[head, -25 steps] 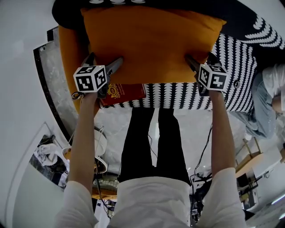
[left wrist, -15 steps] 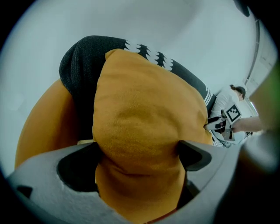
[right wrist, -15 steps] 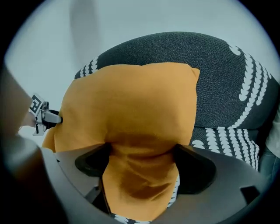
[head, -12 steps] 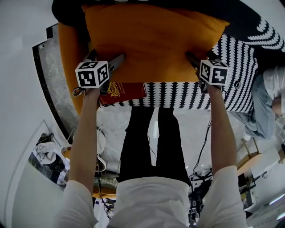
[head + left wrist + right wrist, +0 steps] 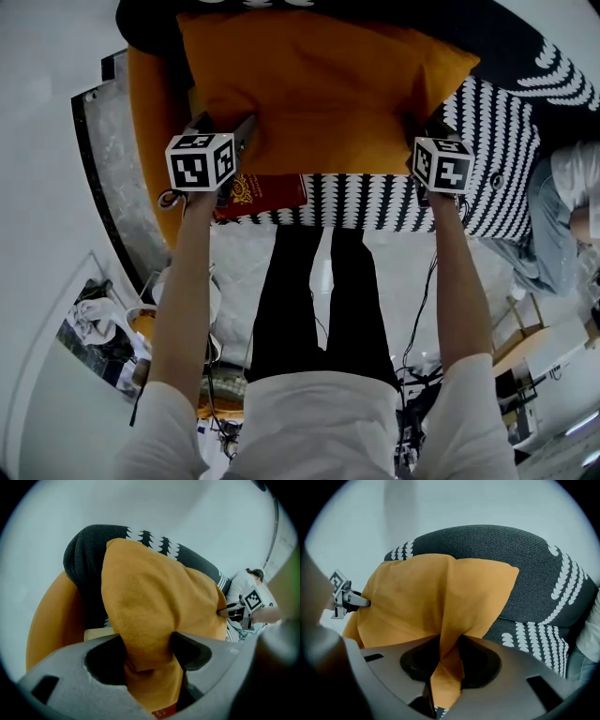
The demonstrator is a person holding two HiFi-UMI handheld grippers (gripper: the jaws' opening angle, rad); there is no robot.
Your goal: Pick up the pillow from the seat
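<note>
An orange pillow (image 5: 319, 84) leans on the black seat with a white pattern (image 5: 506, 122). My left gripper (image 5: 228, 129) has just been closing on the pillow's lower left corner. In the left gripper view the fabric (image 5: 154, 597) bunches between the jaws of that gripper (image 5: 147, 651), and the pads press it. My right gripper (image 5: 419, 127) has just been closing on the lower right corner. In the right gripper view a fold of the pillow (image 5: 440, 597) is pinched thin in the gripper (image 5: 449, 653).
A red book or box (image 5: 262, 192) lies at the seat's front edge under the left gripper. An orange armrest or cushion (image 5: 150, 112) curves along the seat's left side. A person in jeans (image 5: 562, 206) sits at the right. Cables and clutter (image 5: 216, 375) cover the floor.
Both grippers' jaws have closed from wide open onto the pillow's lower corners. The hands have stayed almost in place, and the pillow sits slightly higher in the picture.
</note>
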